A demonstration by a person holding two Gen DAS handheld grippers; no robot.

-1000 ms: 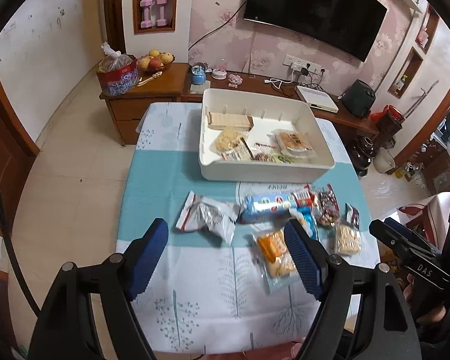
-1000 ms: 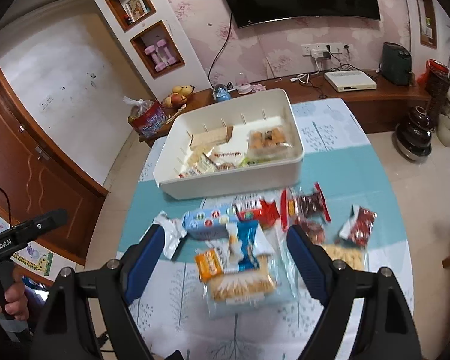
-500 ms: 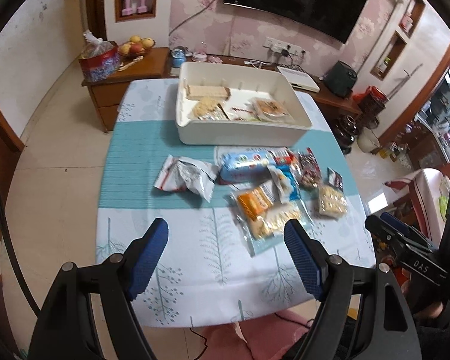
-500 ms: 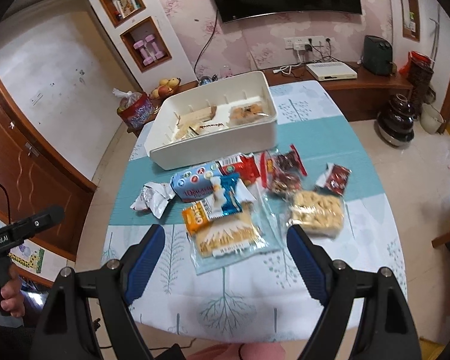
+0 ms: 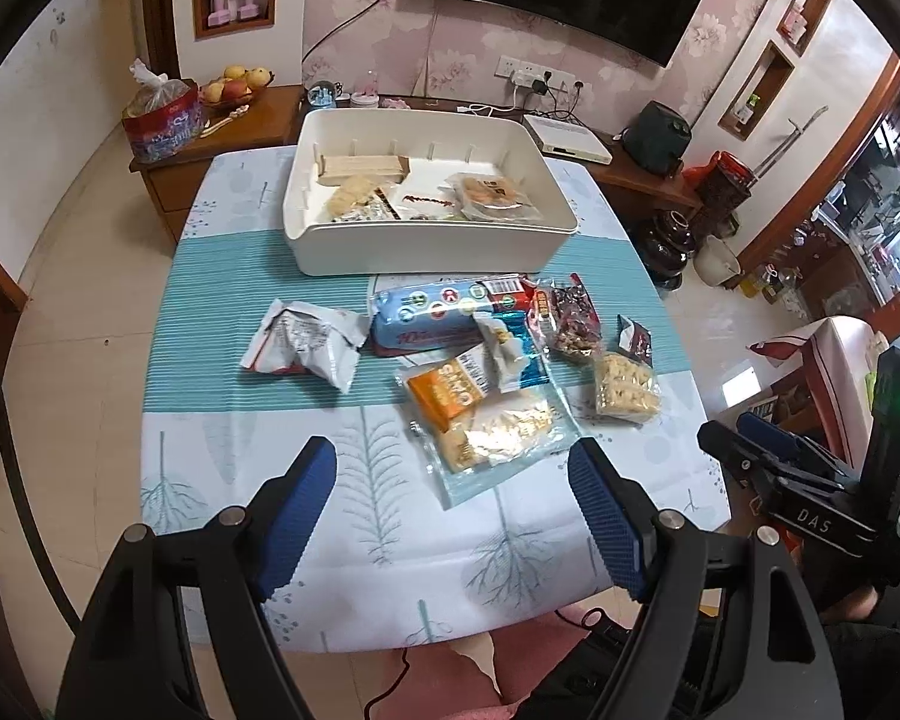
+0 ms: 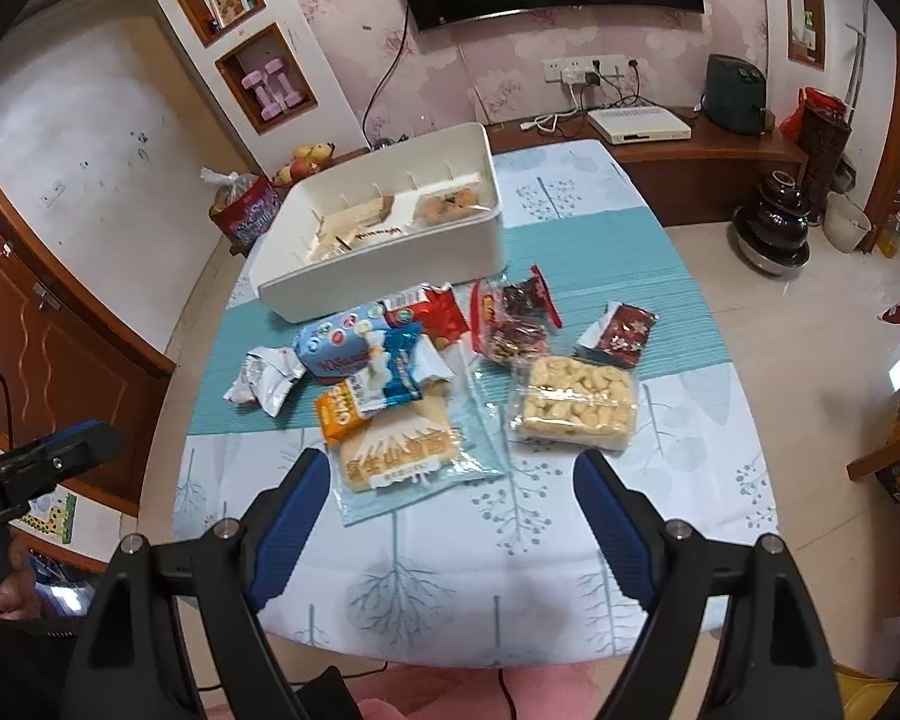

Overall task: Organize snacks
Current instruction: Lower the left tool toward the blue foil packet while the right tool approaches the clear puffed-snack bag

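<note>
table surface and items resting on it

a table (image 5: 222, 480) covered with a white cloth printed with pale tree motifs and a teal ribbed band across the middle carries a white rectangular plastic bin (image 5: 426, 243) at the far side. just in front of the bin lie a crumpled white foil packet (image 5: 306, 342), a light blue biscuit pack (image 5: 426, 318), a dark red clear-wrapped snack (image 5: 570, 324), a clear-wrapped pale cracker block (image 6: 573, 402) and a clear bag with an orange label (image 5: 486, 426).
</note>
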